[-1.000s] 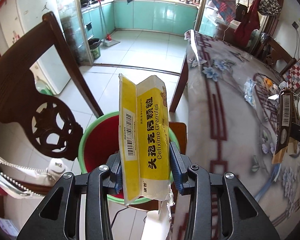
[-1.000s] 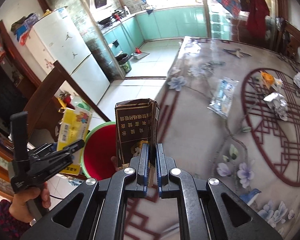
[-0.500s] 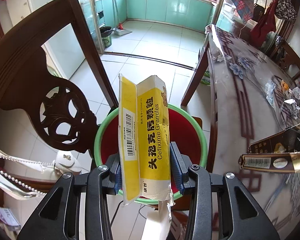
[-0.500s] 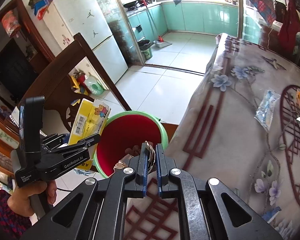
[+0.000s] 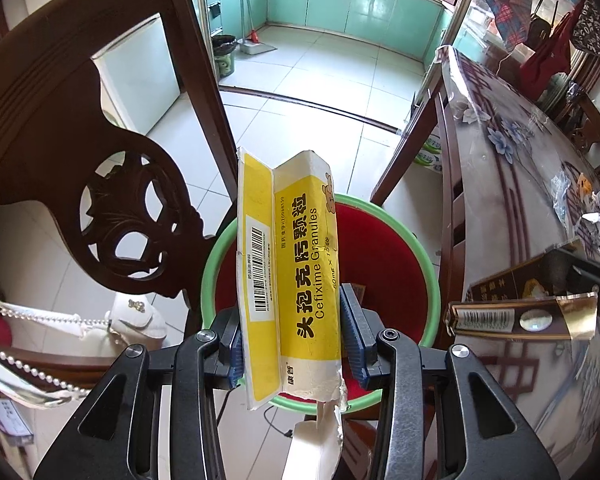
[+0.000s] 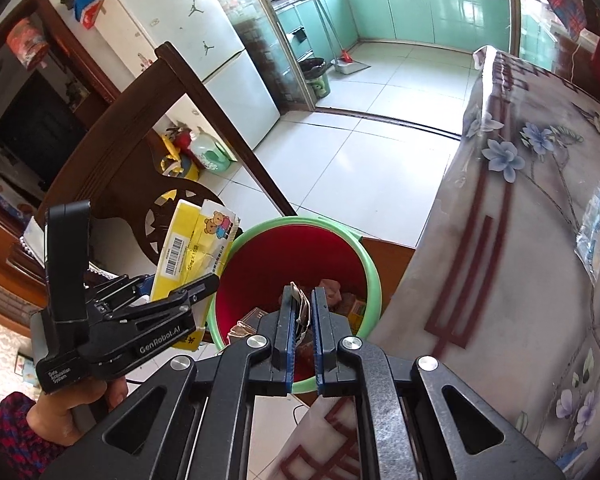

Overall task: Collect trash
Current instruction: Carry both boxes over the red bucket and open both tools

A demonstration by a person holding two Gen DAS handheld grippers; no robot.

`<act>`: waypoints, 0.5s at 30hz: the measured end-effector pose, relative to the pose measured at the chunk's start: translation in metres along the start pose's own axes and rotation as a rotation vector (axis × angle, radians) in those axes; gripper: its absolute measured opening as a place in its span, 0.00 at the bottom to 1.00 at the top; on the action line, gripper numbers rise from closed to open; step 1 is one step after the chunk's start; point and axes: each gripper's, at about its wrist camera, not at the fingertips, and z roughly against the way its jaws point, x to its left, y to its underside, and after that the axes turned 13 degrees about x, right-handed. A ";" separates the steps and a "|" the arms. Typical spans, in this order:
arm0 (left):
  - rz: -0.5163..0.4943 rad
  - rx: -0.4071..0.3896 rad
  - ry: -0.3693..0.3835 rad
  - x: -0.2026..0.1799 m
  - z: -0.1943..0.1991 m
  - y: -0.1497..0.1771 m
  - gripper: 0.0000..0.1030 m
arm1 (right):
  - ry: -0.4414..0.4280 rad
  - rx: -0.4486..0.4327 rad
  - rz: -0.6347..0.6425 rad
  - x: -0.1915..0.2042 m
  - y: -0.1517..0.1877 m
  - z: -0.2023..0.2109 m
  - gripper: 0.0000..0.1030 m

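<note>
My left gripper [image 5: 292, 336] is shut on a flattened yellow medicine box [image 5: 296, 280] and holds it upright over the near rim of a red bucket with a green rim [image 5: 396, 236]. The box also shows in the right wrist view [image 6: 192, 244], left of the bucket [image 6: 300, 248]. My right gripper [image 6: 301, 316] is shut on a flattened dark brown carton, seen edge-on between its fingers above the bucket. That carton [image 5: 520, 308] shows in the left wrist view at the right, beside the bucket. Trash lies in the bucket's bottom [image 6: 340, 300].
A dark carved wooden chair [image 5: 100, 184] stands left of the bucket. The table with a flowered cloth [image 6: 540, 240] is on the right, with a plastic packet [image 6: 594, 224] and crumpled wrappers [image 5: 592, 224] on it. Tiled floor leads to the kitchen.
Both grippers have moved closer to the bucket. The brown carton, upright a second ago, now points down and forward over the bucket. The yellow box stays gripped.
</note>
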 end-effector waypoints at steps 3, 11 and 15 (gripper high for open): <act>-0.014 0.022 -0.006 0.000 -0.007 0.003 0.37 | 0.003 0.006 0.009 0.003 -0.007 -0.007 0.05; -0.011 0.050 0.006 0.003 -0.013 0.001 0.40 | 0.009 0.009 0.041 0.008 -0.016 -0.016 0.05; -0.009 0.063 0.011 0.003 -0.015 -0.002 0.41 | -0.008 0.018 0.055 0.009 -0.018 -0.018 0.06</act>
